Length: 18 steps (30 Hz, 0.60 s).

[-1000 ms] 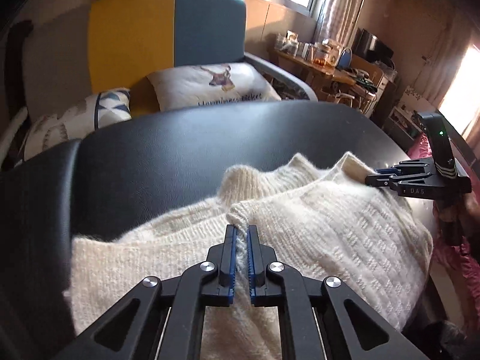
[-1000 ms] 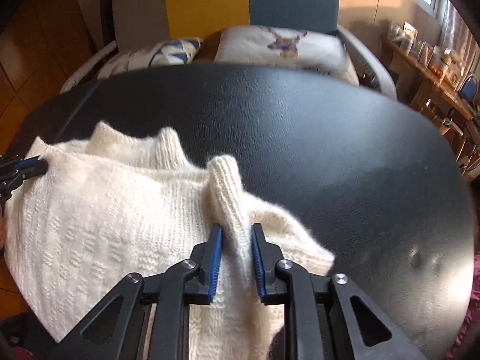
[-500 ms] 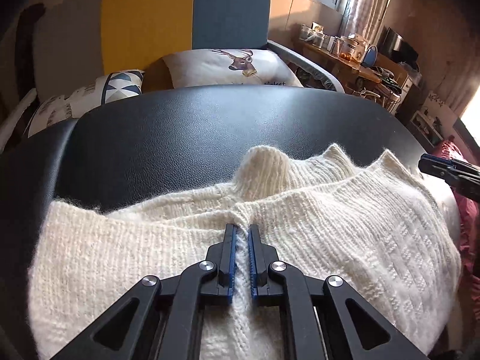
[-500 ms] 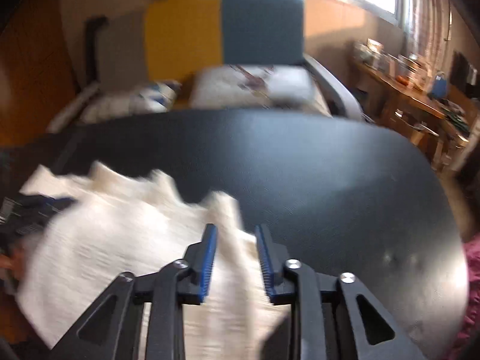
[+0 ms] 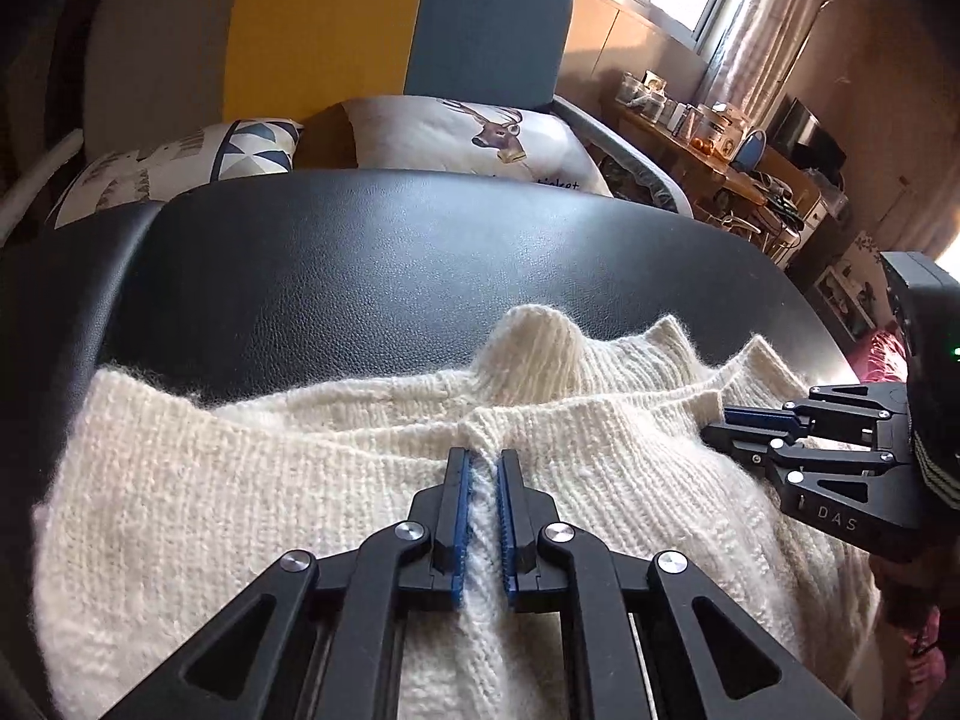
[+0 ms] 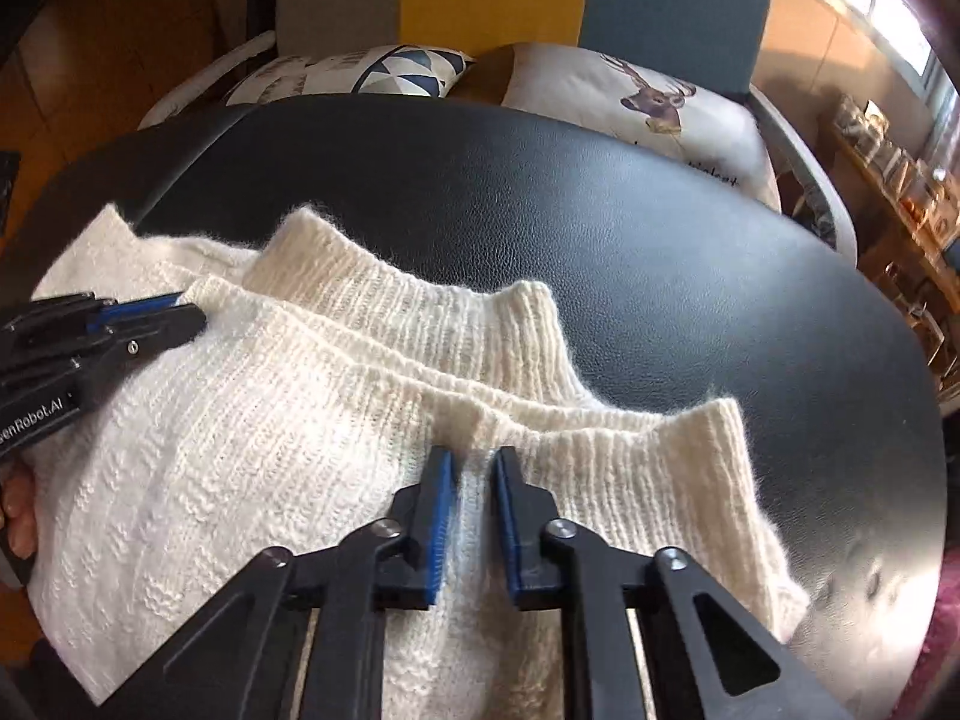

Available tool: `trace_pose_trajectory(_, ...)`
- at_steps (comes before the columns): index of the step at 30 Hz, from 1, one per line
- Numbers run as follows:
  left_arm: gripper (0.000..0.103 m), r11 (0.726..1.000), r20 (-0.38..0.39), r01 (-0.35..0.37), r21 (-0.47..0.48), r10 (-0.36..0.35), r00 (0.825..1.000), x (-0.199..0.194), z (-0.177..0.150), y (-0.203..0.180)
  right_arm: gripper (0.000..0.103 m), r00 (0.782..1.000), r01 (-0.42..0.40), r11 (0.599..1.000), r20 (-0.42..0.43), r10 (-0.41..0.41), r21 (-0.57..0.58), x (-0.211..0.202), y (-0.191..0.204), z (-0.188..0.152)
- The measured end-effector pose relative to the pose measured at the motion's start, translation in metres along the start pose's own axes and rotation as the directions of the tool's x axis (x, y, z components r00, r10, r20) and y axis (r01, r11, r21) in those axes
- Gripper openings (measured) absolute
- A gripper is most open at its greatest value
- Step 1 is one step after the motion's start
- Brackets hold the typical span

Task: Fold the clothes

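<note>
A cream knitted sweater (image 5: 252,516) lies bunched in layers on the near part of the black padded table (image 5: 360,276). My left gripper (image 5: 481,461) is shut on a ridge of knit just below a folded edge. In the right wrist view the same sweater (image 6: 240,456) shows its ribbed edges stacked, and my right gripper (image 6: 474,455) is shut on a pinch of knit under the nearest ribbed edge. Each gripper shows in the other's view: the right gripper (image 5: 717,426) at the sweater's right side, the left gripper (image 6: 192,312) at its left side.
Behind the table (image 6: 660,252) stands a yellow and blue sofa (image 5: 384,42) with a deer-print cushion (image 5: 474,132) and a triangle-print cushion (image 5: 180,162). A cluttered wooden desk (image 5: 708,138) stands at the right by the window. A hand (image 6: 18,516) shows at the left edge.
My right gripper let go of the raised sleeve fold, swung, and shut again on the sweater's near ribbed edge. The sweater lies flatter and wider. My left gripper kept its hold.
</note>
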<state>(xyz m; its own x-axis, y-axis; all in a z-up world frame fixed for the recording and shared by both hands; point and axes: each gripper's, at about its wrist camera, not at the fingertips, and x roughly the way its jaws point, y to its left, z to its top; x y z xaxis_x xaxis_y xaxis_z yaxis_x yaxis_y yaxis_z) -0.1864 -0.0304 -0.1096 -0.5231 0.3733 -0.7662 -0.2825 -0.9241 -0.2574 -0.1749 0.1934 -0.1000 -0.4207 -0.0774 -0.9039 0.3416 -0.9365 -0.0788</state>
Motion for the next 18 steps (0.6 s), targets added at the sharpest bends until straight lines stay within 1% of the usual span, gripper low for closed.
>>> trace_pose_trajectory(1, 0.01, 1.0, 0.0, 0.003, -0.001, -0.003, 1.0, 0.0, -0.001, 0.001, 0.006, 1.0, 0.016, 1.0, 0.014, -0.016, 0.0, -0.005, -0.002, 0.001)
trace_pose_trajectory(4, 0.011, 0.998, 0.005, 0.029, -0.047, -0.029, 1.0, 0.0, -0.003, 0.006, 0.006, 0.999, 0.023, 0.998, 0.039, -0.025, 0.059, -0.011, -0.015, 0.004)
trace_pose_trajectory(7, 0.013, 0.998, -0.007, 0.038, -0.058, -0.038, 0.999, -0.002, -0.001, 0.006, 0.006, 0.999, 0.035, 0.997, 0.015, -0.036, 0.069, 0.007, -0.017, -0.002)
trace_pose_trajectory(9, 0.016, 0.993, -0.006, 0.064, -0.101, -0.065, 0.998, -0.011, -0.002, 0.014, 0.007, 0.999, 0.035, 0.995, 0.013, -0.036, 0.091, 0.01, -0.018, -0.004)
trace_pose_trajectory(10, 0.017, 0.988, -0.001, 0.082, -0.131, -0.083, 0.997, -0.019, -0.003, 0.019, 0.007, 0.999, 0.034, 0.994, 0.017, -0.036, 0.1, 0.01, -0.017, -0.005)
trace_pose_trajectory(11, 0.022, 0.983, 0.014, 0.094, -0.16, -0.093, 0.996, -0.032, -0.004, 0.027, 0.007, 0.999, 0.036, 0.995, 0.027, -0.039, 0.094, 0.009, -0.016, -0.007)
trace_pose_trajectory(12, 0.029, 0.977, 0.036, 0.101, -0.188, -0.096, 0.995, -0.046, -0.006, 0.036, 0.008, 0.999, 0.035, 0.996, 0.037, -0.038, 0.087, 0.009, -0.015, -0.008)
trace_pose_trajectory(15, 0.04, 0.954, 0.108, 0.104, -0.282, -0.076, 0.991, -0.097, -0.02, 0.076, 0.011, 0.998, 0.0, 0.995, 0.066, -0.007, 0.104, 0.004, -0.019, -0.012)
trace_pose_trajectory(16, 0.041, 0.942, 0.129, 0.109, -0.316, -0.071, 0.989, -0.115, -0.028, 0.093, 0.013, 0.997, -0.013, 0.993, 0.073, 0.004, 0.116, 0.001, -0.021, -0.012)
trace_pose_trajectory(18, 0.045, 0.932, 0.152, 0.096, -0.348, -0.045, 0.987, -0.146, -0.047, 0.124, 0.024, 0.995, -0.037, 0.986, 0.092, 0.023, 0.162, -0.012, -0.028, -0.012)
